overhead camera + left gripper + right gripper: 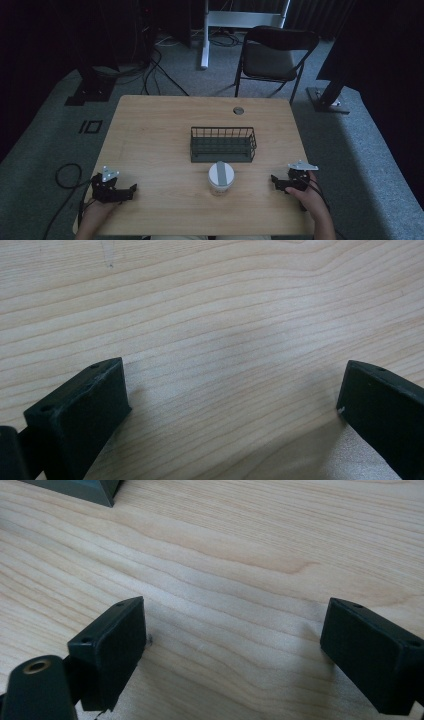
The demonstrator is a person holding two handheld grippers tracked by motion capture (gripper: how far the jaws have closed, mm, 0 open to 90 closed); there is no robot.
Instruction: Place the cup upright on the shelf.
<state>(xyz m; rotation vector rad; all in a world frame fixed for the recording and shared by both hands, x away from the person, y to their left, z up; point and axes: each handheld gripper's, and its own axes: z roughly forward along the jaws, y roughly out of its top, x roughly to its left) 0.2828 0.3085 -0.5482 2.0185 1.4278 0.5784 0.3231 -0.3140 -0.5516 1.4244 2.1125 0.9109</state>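
While both grippers, left (131,190) and right (274,179), are resting wide open on the counter (150,130), they're probably flanking the centre-frame cup (220,178) for pickup.

A dark folding chair (276,55) stood beyond the table (150,135). Cables (155,70) lay tangled on the grey carpet (360,145).

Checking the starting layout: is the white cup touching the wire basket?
Apart. In the high view a strip of bare table shows between the white cup and the near wall of the wire basket.
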